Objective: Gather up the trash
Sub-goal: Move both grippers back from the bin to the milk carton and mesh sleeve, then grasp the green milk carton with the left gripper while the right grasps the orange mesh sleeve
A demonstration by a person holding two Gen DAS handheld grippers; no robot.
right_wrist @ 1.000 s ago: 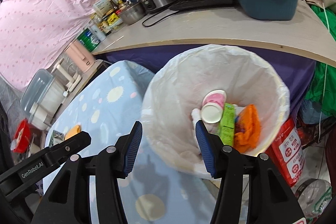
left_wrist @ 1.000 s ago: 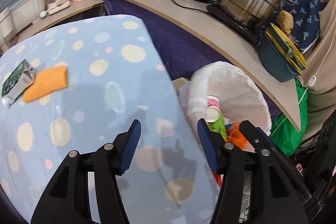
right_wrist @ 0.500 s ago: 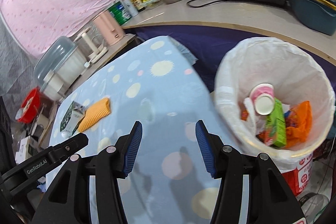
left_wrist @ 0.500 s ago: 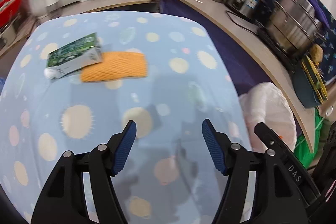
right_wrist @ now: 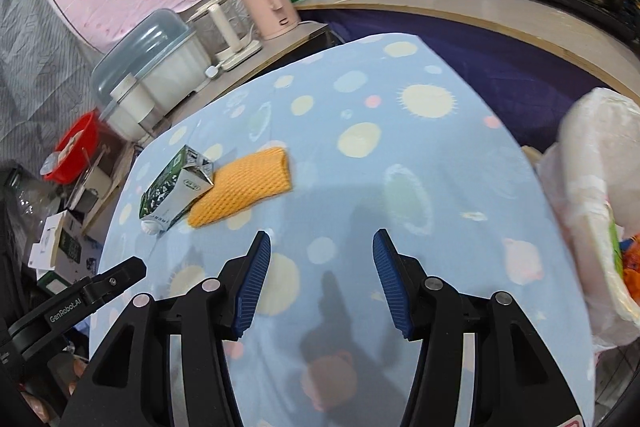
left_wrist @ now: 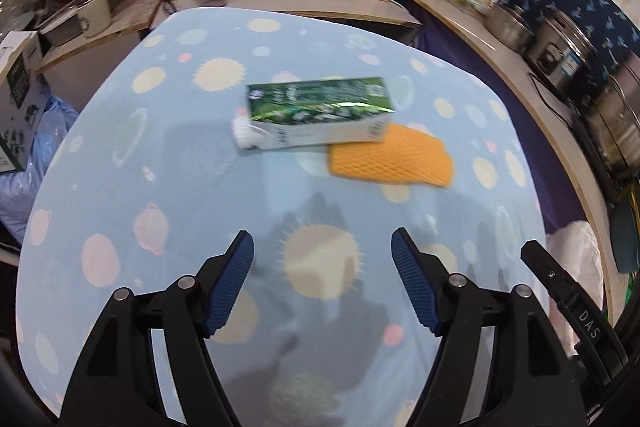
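Both tools gape empty. The green carton (left_wrist: pixel 316 117) lies on the counter (left_wrist: pixel 120 187) ahead of the left tool (left_wrist: pixel 322 277), long axis crosswise, touching the orange sponge (left_wrist: pixel 390 159).

Even indoor light; soft gripper shadows fall on the spotted tablecloth (left_wrist: pixel 168 155). Motion blur smears the milk carton (left_wrist: pixel 316 111); fisheye edges bend, corners vignette black.

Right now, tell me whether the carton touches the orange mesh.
Touching: in the right wrist view the green carton rests against the orange mesh, no gap between them.
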